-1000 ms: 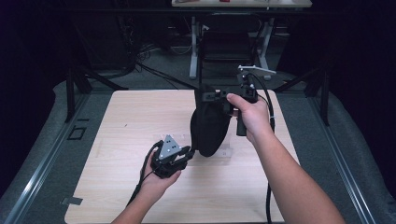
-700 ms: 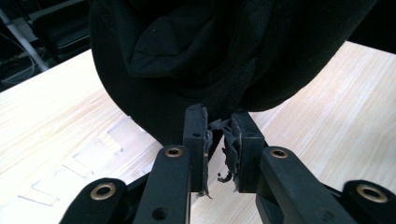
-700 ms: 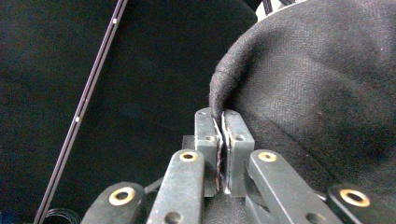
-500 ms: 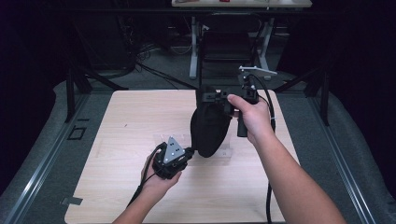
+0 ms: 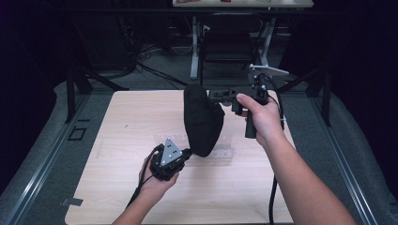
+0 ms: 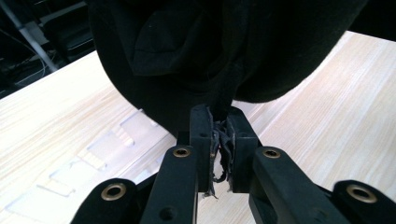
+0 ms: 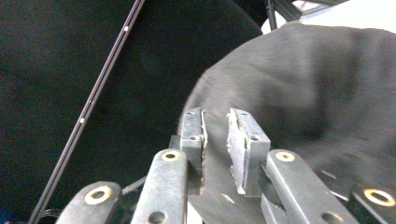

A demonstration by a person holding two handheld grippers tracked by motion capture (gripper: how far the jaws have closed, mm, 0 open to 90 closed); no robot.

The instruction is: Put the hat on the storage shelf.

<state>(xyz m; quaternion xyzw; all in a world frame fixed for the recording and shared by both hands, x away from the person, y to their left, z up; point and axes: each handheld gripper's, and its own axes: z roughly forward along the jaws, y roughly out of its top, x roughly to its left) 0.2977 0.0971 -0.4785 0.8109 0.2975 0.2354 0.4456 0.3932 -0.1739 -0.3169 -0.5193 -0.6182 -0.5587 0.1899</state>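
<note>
Black cloth (image 5: 202,123) hangs above the middle of the wooden table (image 5: 117,187), its lower end at my left gripper (image 5: 170,161) and its upper end beside my right gripper (image 5: 224,96). In the left gripper view my jaws have just been closing and now pinch a fold of the fabric (image 6: 223,116) tight between the pads. In the right gripper view my right gripper (image 7: 215,135) has just been opening; its jaws stand apart with a gap, and the cloth (image 7: 299,88) lies past them, unpressed as far as I can tell. Judgement: the hold is passing from right to left, so the weight will soon rest on the lower grip alone. Against the earlier high view, the cloth's top has swung leftward, away from the right hand, and the left gripper sits closer under its lower end.
</note>
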